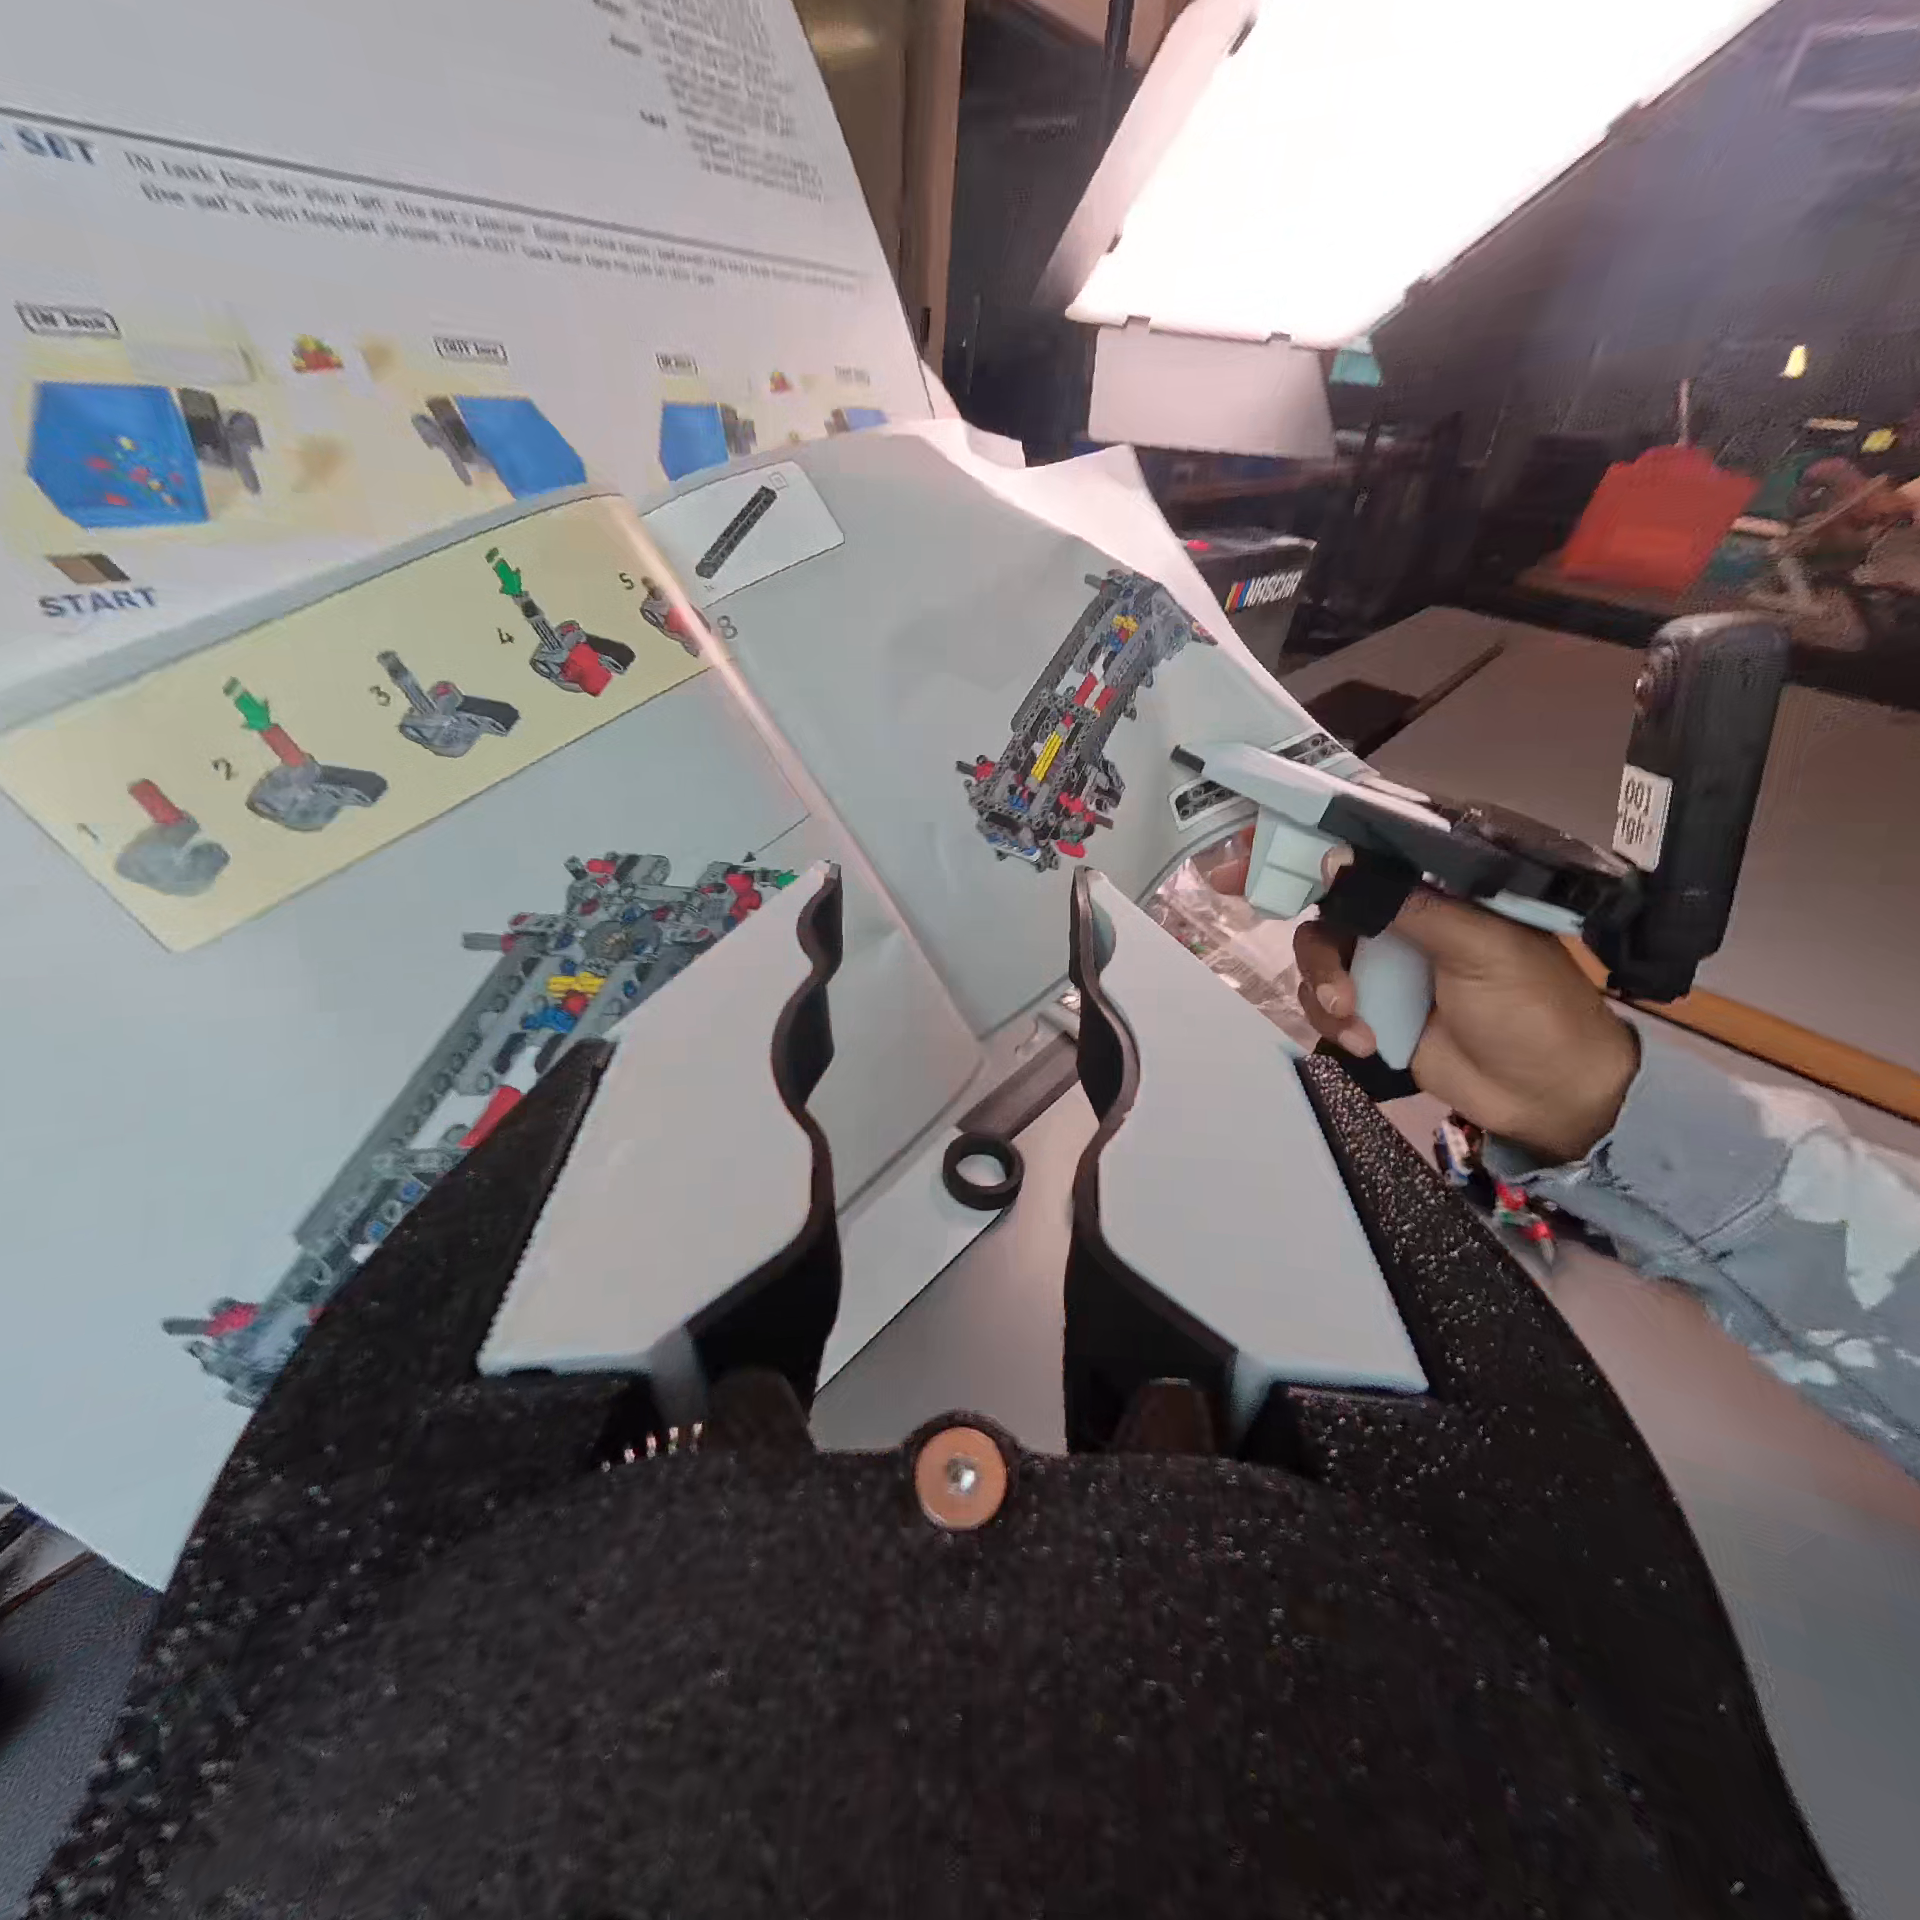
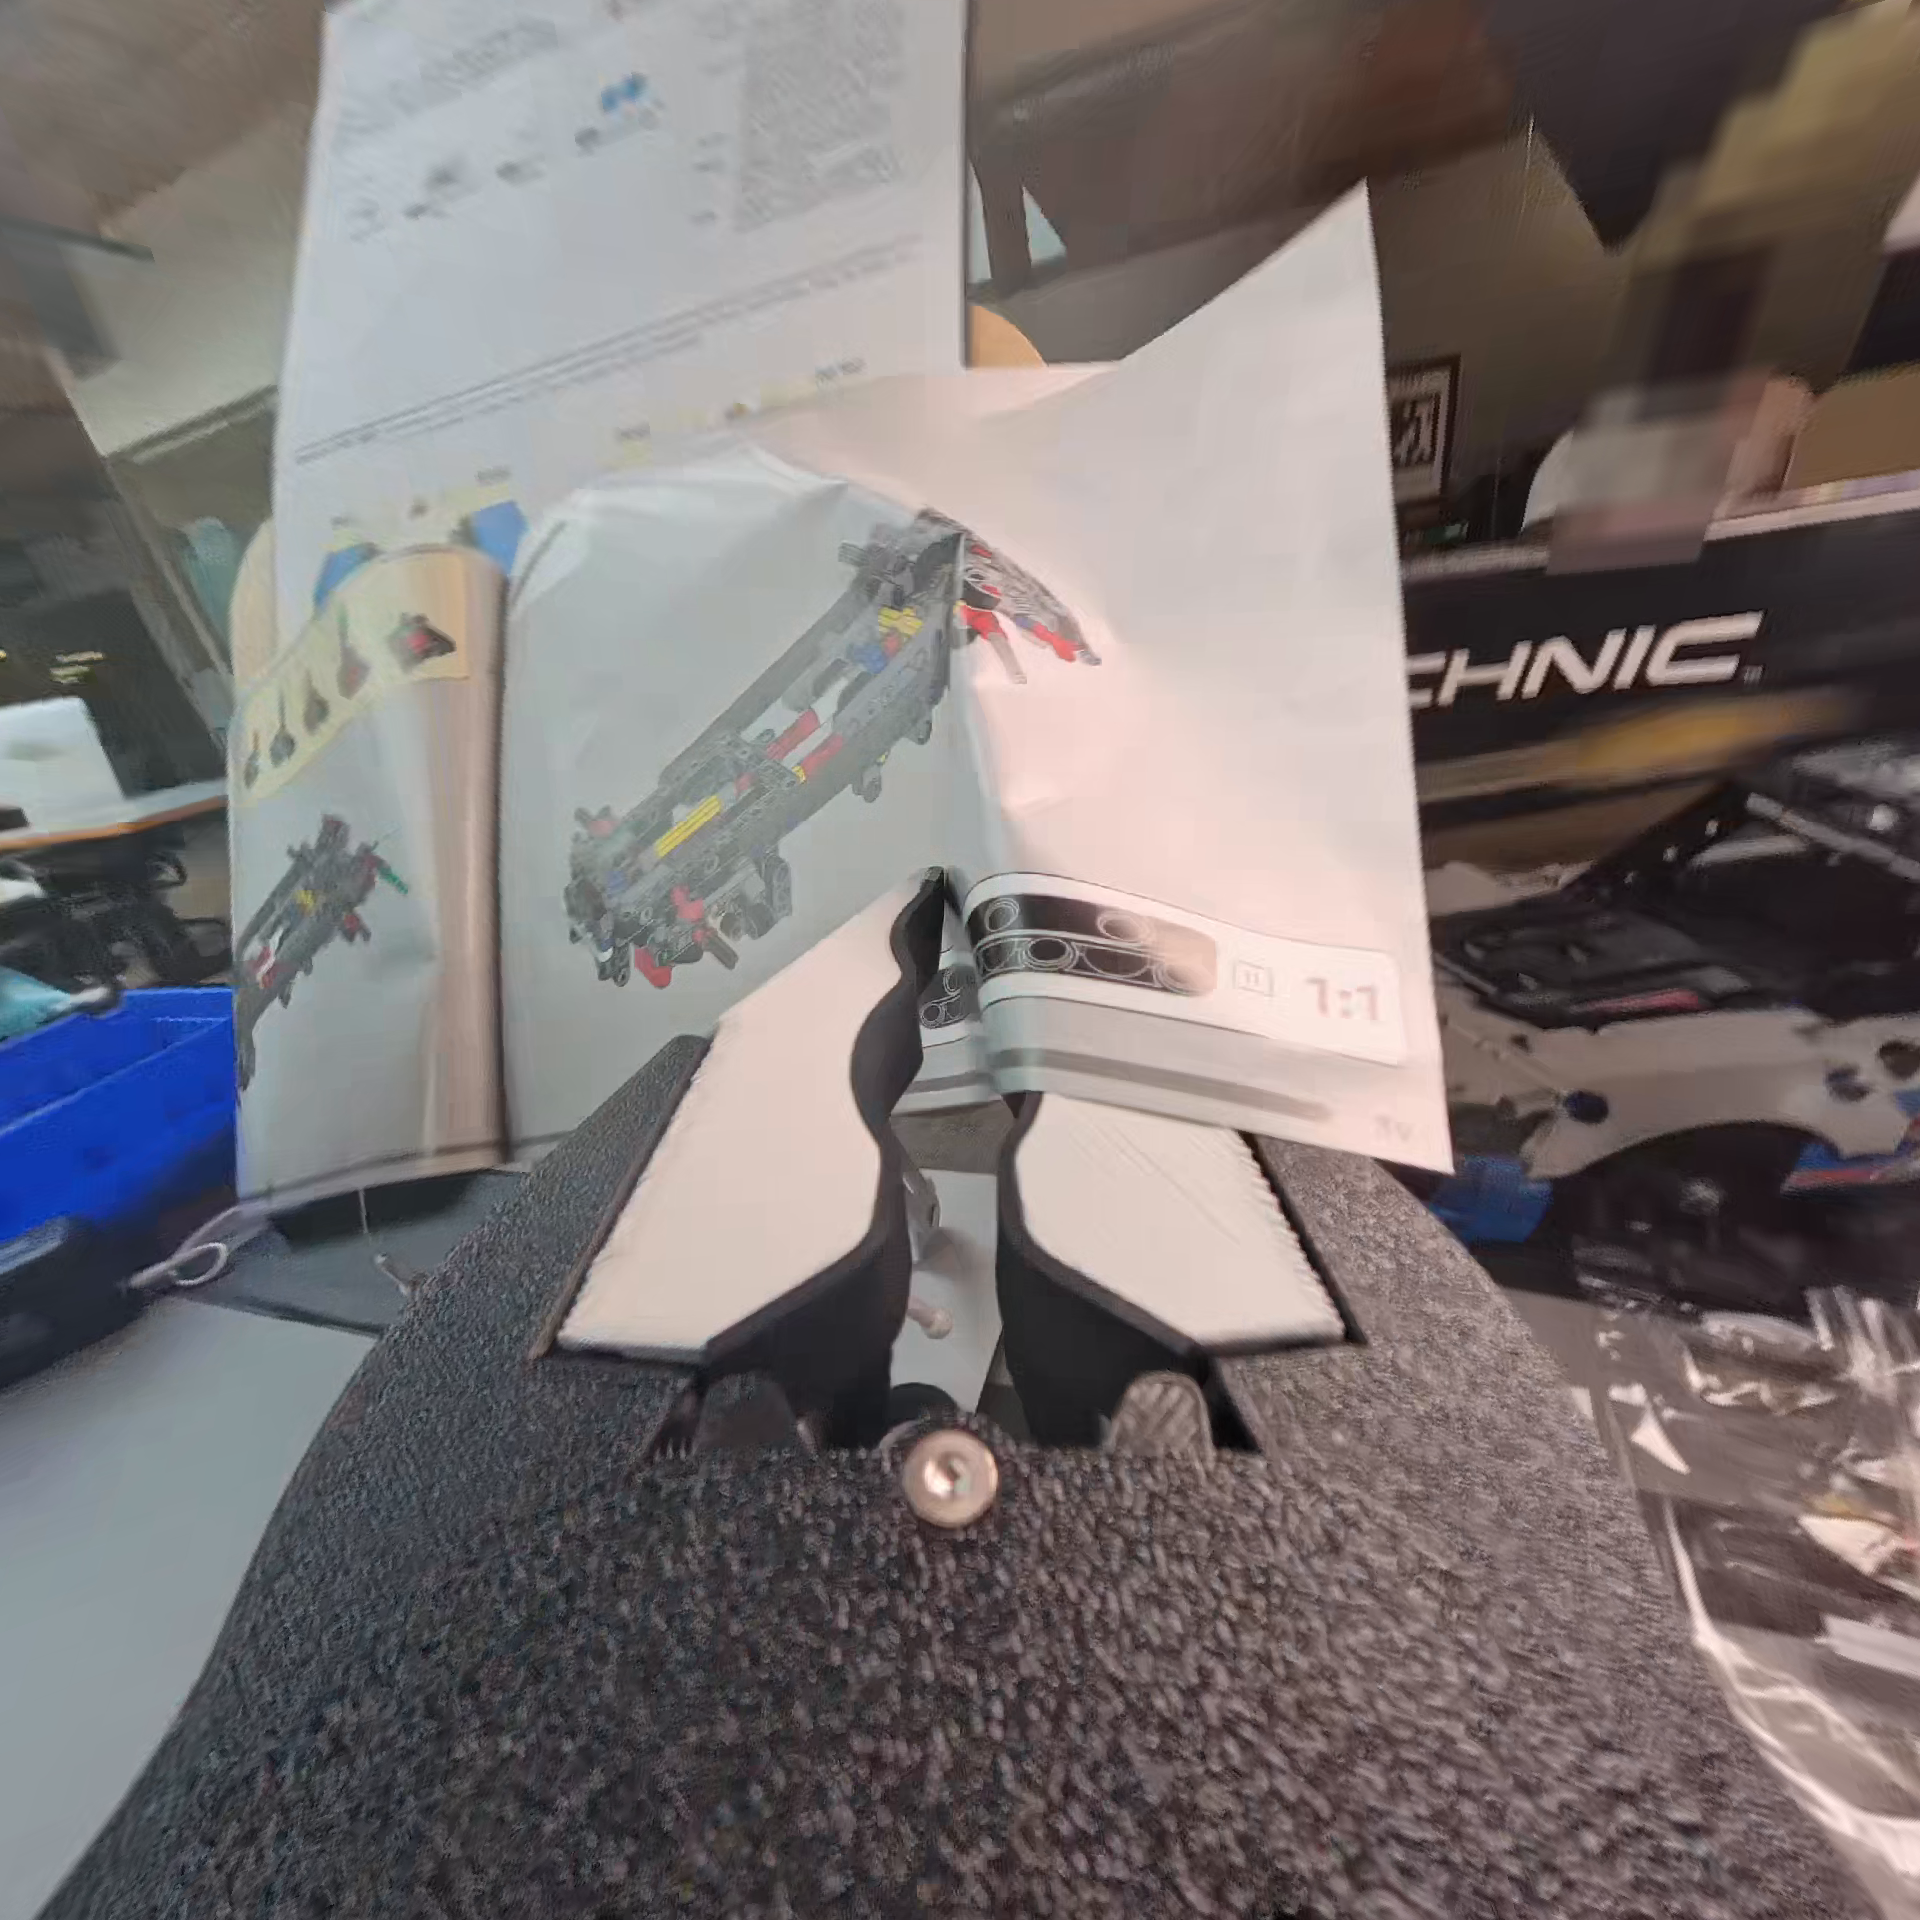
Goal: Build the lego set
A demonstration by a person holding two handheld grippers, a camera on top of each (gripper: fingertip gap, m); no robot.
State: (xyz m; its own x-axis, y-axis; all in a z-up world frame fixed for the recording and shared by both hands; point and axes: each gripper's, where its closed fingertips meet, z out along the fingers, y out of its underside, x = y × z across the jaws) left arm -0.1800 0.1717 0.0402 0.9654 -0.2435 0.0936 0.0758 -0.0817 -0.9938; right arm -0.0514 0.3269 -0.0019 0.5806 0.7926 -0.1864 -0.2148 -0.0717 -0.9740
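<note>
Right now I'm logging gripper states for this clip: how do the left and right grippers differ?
The left gripper stands open, holding nothing; the right gripper is pinched shut on a booklet page. The left hangs before the open booklet; the right lifts that page's edge, curling it. Both share white fingers with wavy black pads.

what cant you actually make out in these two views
- Right wrist view: the right gripper's right fingertip is hidden behind the curled page of the instruction booklet it pinches.
- Right wrist view: the room behind the booklet is smeared by motion blur.
- Left wrist view: the lower part of the booklet's left page is covered by the open left gripper.
- Left wrist view: small lego pieces sit half hidden behind the person's sleeve.
</note>
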